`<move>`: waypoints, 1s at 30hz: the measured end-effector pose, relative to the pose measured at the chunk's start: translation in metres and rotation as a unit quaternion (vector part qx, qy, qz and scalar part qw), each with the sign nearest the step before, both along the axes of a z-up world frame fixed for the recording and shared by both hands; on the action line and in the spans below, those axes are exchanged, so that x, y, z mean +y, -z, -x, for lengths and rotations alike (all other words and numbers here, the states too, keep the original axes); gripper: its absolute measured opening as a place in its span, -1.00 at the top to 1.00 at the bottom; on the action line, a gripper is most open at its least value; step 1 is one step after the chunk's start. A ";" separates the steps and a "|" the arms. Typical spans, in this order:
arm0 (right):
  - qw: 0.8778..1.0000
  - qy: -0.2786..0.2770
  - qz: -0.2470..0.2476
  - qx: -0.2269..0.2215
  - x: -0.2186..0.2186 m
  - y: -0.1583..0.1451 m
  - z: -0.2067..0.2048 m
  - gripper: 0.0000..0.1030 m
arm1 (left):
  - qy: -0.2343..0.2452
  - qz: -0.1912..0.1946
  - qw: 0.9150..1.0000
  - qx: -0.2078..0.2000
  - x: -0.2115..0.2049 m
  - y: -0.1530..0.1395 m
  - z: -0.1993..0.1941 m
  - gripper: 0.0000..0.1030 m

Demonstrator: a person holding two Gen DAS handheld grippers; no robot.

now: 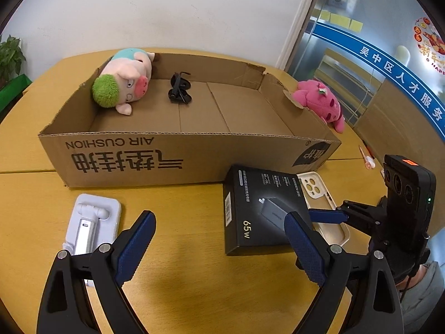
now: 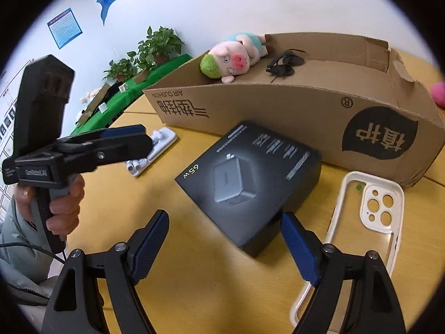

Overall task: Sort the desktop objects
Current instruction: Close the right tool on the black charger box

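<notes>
It looked like an office: a glass door [image 1: 370,64] bore sticky notes [image 1: 343,22], notices [image 2: 64,27] hung on the wall, potted plants [image 2: 155,47] stood beyond the table's [image 2: 194,250] far edge.

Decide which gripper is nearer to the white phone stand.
Left. The left gripper hangs open just beside the white phone stand; the right gripper is open farther away, over the black charger box.
</notes>
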State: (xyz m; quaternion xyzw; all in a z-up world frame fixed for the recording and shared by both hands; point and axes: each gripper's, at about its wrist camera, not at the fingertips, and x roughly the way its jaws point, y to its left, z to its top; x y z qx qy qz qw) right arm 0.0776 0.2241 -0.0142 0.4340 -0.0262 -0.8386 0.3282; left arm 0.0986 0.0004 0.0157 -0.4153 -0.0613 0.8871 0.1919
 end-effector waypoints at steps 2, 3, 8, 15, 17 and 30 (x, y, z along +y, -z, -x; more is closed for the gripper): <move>1.000 0.022 -0.015 -0.001 0.004 0.004 0.005 -0.62 | 0.011 -0.012 1.000 -0.006 0.001 0.005 0.006 -0.86; 0.999 0.032 -0.024 -0.005 0.005 0.007 0.007 -0.62 | 0.017 -0.020 1.000 -0.014 0.002 0.008 0.010 -0.84; 1.000 0.019 -0.012 0.014 0.005 0.007 0.003 -0.62 | 0.066 -0.046 0.995 -0.057 0.019 0.028 0.032 -0.84; 0.998 0.026 -0.048 0.028 -0.007 0.012 0.005 -0.68 | 0.100 -0.099 0.982 -0.125 0.034 0.059 0.048 -0.59; 0.997 0.029 -0.058 0.029 -0.012 0.013 0.004 -0.69 | 0.098 -0.101 0.982 -0.123 0.034 0.058 0.046 -0.58; 0.997 -0.012 -0.070 0.014 -0.034 0.020 -0.009 -0.64 | 0.073 -0.117 0.979 -0.148 0.009 0.059 0.027 -0.53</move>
